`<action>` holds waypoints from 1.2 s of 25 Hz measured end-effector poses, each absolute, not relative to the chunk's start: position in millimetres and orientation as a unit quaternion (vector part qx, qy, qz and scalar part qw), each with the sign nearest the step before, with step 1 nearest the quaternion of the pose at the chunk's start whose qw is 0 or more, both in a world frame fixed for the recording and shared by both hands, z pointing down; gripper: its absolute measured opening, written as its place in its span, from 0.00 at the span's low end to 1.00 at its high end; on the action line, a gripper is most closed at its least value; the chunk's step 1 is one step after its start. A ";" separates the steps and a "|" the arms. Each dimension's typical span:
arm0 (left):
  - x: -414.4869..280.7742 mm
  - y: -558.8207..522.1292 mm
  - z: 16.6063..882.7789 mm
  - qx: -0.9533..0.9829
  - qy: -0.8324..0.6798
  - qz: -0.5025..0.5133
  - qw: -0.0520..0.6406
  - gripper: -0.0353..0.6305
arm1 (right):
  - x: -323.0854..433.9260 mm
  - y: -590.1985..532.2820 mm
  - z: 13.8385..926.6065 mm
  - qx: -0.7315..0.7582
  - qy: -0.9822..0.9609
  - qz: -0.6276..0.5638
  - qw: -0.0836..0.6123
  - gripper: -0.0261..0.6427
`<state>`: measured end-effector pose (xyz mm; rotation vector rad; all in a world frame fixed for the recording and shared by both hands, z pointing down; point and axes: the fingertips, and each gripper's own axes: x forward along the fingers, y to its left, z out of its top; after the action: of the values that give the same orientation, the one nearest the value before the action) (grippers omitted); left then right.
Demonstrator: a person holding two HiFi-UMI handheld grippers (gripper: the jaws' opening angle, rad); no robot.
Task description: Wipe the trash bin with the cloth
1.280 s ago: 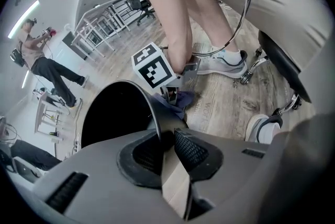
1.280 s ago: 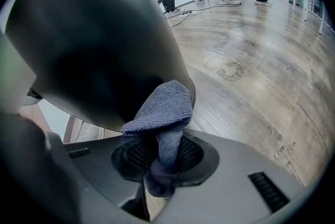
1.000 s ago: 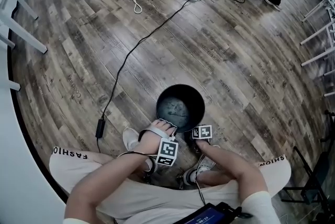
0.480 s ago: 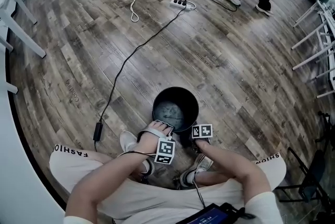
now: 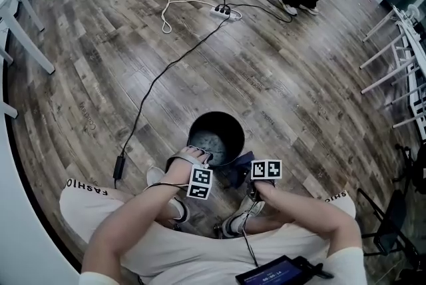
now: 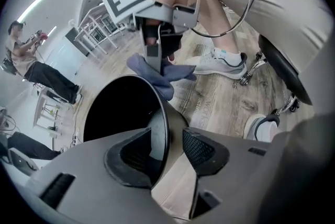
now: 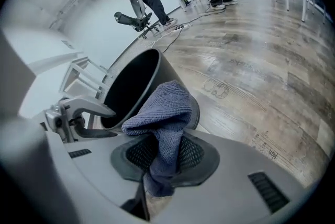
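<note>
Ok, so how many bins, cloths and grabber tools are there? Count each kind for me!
trash bin: 1
cloth: 1, blue
grippers: 2, the left gripper, whose jaws have just been opening with the bin's rim between them, and the right gripper, shut on the cloth
Total: 4

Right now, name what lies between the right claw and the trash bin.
The blue cloth, clamped in the right claw, fronts the trash bin: right gripper view.
</note>
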<state>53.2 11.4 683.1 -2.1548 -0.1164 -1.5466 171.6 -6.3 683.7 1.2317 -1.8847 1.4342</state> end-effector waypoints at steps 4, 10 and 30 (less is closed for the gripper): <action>47.9 4.8 685.3 -0.783 -0.043 -0.572 0.241 0.32 | 158.9 4.2 651.0 0.434 -0.703 0.518 0.222 0.16; 47.2 6.4 690.2 -0.776 -0.050 -0.574 0.256 0.25 | 134.9 11.5 646.7 0.405 -0.729 0.497 0.241 0.16; 66.7 20.3 687.7 -0.778 -0.056 -0.569 0.259 0.16 | 165.8 -22.6 780.1 0.402 -0.730 0.457 0.310 0.16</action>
<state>66.7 20.3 687.7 -2.1093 -0.1514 -1.5435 165.8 -22.6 780.1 1.0617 -1.9286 1.2075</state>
